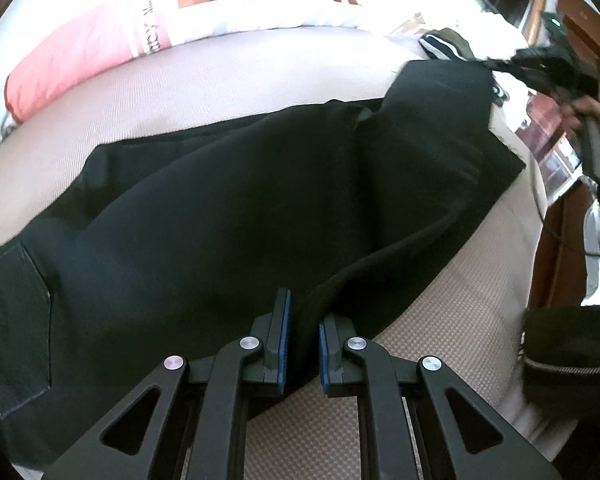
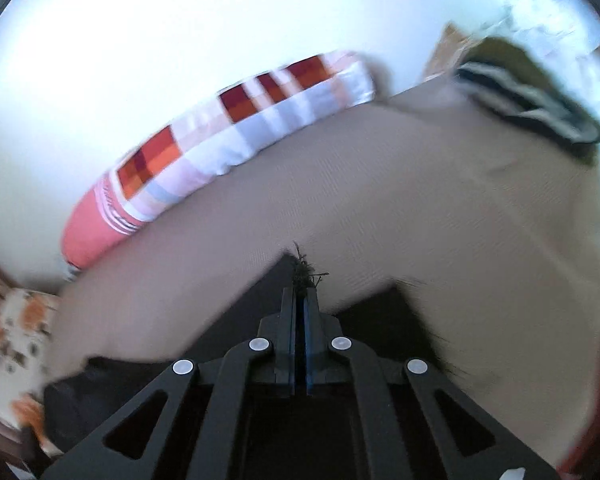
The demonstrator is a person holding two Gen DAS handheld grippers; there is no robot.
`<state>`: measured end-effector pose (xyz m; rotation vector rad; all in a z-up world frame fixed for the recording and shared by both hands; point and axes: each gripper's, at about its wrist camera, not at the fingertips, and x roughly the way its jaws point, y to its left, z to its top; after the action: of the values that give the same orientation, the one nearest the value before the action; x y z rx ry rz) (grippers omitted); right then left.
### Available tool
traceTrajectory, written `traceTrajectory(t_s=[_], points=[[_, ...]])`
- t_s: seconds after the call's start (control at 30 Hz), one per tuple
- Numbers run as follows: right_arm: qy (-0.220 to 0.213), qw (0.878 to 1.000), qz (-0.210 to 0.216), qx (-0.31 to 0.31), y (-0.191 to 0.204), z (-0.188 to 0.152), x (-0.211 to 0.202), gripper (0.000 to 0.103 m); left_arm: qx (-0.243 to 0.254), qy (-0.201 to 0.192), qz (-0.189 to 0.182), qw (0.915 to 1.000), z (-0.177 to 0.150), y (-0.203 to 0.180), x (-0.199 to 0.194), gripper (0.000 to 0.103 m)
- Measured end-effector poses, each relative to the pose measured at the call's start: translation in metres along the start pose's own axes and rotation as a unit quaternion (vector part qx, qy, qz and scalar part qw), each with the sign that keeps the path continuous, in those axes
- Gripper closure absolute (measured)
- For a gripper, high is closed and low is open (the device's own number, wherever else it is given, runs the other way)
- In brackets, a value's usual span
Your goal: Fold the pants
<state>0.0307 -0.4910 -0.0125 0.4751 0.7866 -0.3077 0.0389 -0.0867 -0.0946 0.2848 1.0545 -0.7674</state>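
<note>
Black pants (image 1: 228,200) lie spread across a beige bed sheet (image 1: 220,80). At the near edge, my left gripper (image 1: 305,308) is shut on a raised fold of the pants' rim, with the cloth running between the blue pads (image 1: 285,320). Far right, a hand (image 1: 592,116) holds my right gripper (image 1: 556,52), which lifts the end of a pants leg off the bed. In the right wrist view, my right gripper (image 2: 300,296) is shut on the pants; a frayed hem (image 2: 305,270) sticks out past the tips and black cloth (image 2: 380,320) hangs below. That view is motion-blurred.
A pink and white quilt with red checks (image 1: 100,40) (image 2: 204,152) lines the far side of the bed. A dark striped garment (image 1: 444,46) (image 2: 528,100) lies at the far right corner. A black rounded object (image 1: 572,344) sits at the bed's right edge beside wooden furniture (image 1: 560,240).
</note>
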Motion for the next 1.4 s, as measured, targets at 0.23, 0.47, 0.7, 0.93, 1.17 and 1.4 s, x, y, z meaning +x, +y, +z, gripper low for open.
traceTrajectory(t_s=[0.23,0.47,0.7,0.93,1.17,1.4], points=[[0.066,0.992,-0.068,0.077,-0.072,-0.085,0.005,0.101,0.056,0.006,0.021,0.9982,-0.008,-0.017,0.008,0.09],[0.041,0.994,-0.091,0.054,-0.065,-0.087,-0.007,0.101,0.074,0.007,0.032,0.9967,-0.004,-0.023,0.009,0.09],[0.058,0.991,-0.113,0.042,-0.069,-0.097,0.013,0.102,0.068,0.006,0.028,0.9973,-0.004,-0.021,0.012,0.085],[0.063,0.991,-0.117,0.026,-0.067,-0.094,0.017,0.101,0.045,0.028,-0.016,0.9985,0.0,-0.013,-0.002,0.06],[0.07,0.995,-0.067,0.039,-0.07,-0.074,0.002,0.088,-0.018,-0.028,-0.055,0.9979,0.006,0.013,-0.037,0.041],[0.094,0.994,0.062,0.01,-0.057,-0.007,0.024,0.086,-0.109,-0.039,-0.004,0.9933,0.025,0.044,-0.02,0.041]])
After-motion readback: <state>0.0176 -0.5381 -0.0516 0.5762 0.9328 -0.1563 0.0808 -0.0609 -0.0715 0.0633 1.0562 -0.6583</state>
